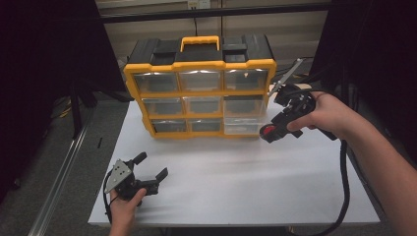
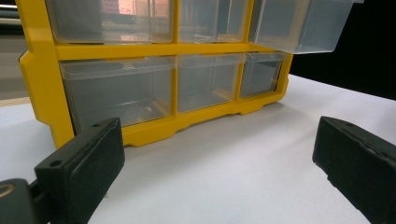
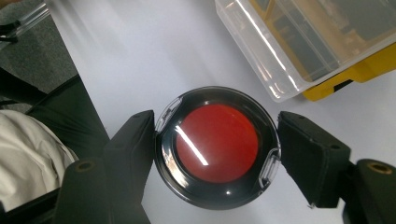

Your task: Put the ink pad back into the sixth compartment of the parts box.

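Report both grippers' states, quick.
Left gripper: open, holding nothing, above the white table.
Right gripper: shut on the round red-and-black case, near the yellow drawer organizer.

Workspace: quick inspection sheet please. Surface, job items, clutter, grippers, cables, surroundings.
Surface: white table, bare in front of the organizer.
Job's things: yellow drawer organizer upright at the back; its clear drawer at the right is pulled out. Round black case with red centre held above the table.
Clutter: nothing seen.
Grippers: left gripper open, low over the table; right gripper shut on the round case.
Cables: black cable trails from the right gripper.
Surroundings: dark; metal rail on the floor at left.
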{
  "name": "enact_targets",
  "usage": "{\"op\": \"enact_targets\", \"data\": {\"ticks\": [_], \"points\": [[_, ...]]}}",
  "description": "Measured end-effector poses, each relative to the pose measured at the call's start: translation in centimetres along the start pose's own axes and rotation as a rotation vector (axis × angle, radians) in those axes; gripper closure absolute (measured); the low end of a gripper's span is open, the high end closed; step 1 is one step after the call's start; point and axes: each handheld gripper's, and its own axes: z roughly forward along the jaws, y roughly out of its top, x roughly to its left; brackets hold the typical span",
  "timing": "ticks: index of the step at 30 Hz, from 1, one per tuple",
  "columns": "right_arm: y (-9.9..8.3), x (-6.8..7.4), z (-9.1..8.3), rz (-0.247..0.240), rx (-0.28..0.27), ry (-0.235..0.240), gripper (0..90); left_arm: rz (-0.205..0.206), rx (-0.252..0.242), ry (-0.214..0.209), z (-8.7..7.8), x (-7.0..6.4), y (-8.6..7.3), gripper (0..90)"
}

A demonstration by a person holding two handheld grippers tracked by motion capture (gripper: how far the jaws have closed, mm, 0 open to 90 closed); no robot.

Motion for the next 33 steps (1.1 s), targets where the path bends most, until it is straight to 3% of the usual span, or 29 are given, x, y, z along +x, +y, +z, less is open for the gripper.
{"op": "enact_targets", "data": {"ticks": [8, 10, 11, 17, 18, 23, 26, 28, 33], "points": [[0.8, -0.1, -0.4, 0.005, 0.003, -0.008, 29.8, -0.018, -0.012, 0.002, 0.1, -0.1, 0.0, 2.3], [1.1, -0.1, -0.4, 0.003, 0.002, -0.010, 29.7, 0.020, 0.015, -0.002, -0.1, 0.1, 0.0, 2.3], [1.1, -0.2, -0.4, -0.002, 0.006, -0.013, 29.8, -0.017, -0.014, 0.001, 0.1, -0.1, 0.0, 2.3], [1.6, -0.3, -0.5, -0.001, 0.004, -0.019, 29.8, -0.017, -0.011, 0.001, 0.1, -0.1, 0.0, 2.3], [1.7, -0.2, -0.5, 0.006, 0.006, -0.016, 29.7, 0.003, 0.003, 0.000, 0.0, 0.1, 0.0, 2.3], [2.0, -0.3, -0.5, 0.007, 0.003, -0.025, 29.7, 0.014, 0.010, -0.001, -0.1, 0.1, 0.0, 2.3], [2.2, -0.3, -0.5, 0.007, 0.003, -0.031, 29.8, 0.012, 0.010, -0.001, -0.1, 0.1, 0.0, 2.3], [2.4, -0.4, -0.6, 0.004, -0.005, -0.028, 29.8, -0.017, -0.014, 0.001, 0.1, -0.1, 0.0, 2.3], [2.8, -0.6, -0.6, 0.006, -0.011, -0.035, 29.8, -0.017, -0.015, 0.002, 0.1, -0.1, 0.0, 2.3]]}}
